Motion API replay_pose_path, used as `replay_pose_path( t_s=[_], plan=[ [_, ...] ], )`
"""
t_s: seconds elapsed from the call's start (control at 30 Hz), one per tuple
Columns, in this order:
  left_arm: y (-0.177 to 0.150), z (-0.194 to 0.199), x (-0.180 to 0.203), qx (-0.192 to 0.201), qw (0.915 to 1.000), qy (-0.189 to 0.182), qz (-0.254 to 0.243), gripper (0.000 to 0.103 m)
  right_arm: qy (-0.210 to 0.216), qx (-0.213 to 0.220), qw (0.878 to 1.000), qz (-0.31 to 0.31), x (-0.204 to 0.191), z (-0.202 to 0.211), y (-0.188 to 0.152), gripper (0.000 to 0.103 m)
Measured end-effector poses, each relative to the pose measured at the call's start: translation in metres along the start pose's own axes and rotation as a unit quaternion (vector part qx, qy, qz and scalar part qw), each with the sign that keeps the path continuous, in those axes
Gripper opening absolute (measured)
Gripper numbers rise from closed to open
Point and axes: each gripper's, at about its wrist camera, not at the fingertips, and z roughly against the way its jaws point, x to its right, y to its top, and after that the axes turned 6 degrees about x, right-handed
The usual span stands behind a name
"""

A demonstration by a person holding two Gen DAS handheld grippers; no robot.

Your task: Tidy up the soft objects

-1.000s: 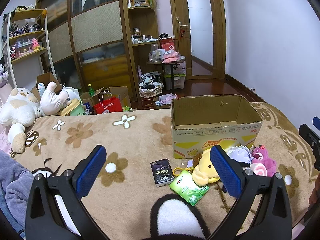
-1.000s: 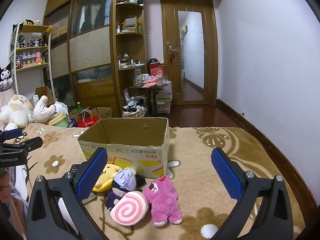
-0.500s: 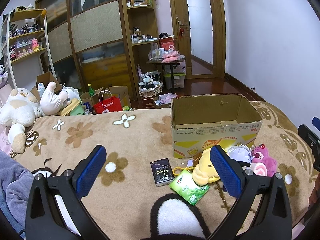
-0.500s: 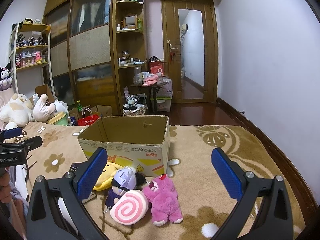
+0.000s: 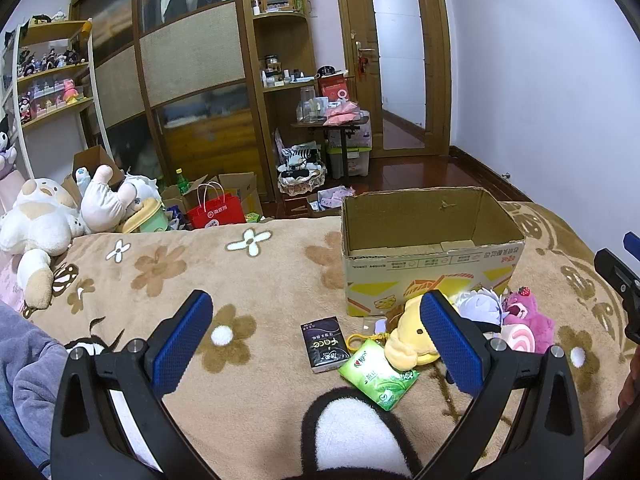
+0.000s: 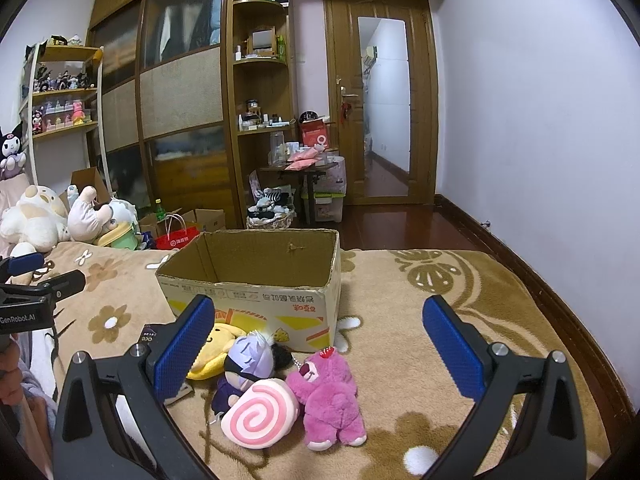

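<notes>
An open, empty cardboard box (image 5: 432, 268) (image 6: 256, 300) stands on the flowered blanket. In front of it lie a yellow plush (image 5: 404, 344) (image 6: 216, 354), a purple-haired doll (image 6: 248, 364) (image 5: 480, 306), a pink swirl plush (image 6: 260, 416) (image 5: 520, 338) and a pink bear (image 6: 330, 394) (image 5: 526, 312). My left gripper (image 5: 316, 338) is open and empty, above a black packet (image 5: 324, 342) and a green packet (image 5: 378, 372). My right gripper (image 6: 318, 344) is open and empty, above the plush pile.
Large plush toys (image 5: 40, 220) lie at the blanket's far left. A black-and-white plush (image 5: 352, 436) sits right below the left gripper. Beyond the bed are a red bag (image 5: 216, 210), boxes, a wardrobe and a door. The wall is close on the right.
</notes>
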Motion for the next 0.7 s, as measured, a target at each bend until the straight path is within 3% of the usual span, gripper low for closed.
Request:
replay_pose_path(
  t_s=[0.7],
  plan=[
    [0.0001, -0.0001, 0.0004, -0.001, 1.0, 0.001, -0.002, 0.102, 0.001, -0.001, 1.0, 0.0, -0.0014, -0.0007, 0.0, 0.103]
  ],
)
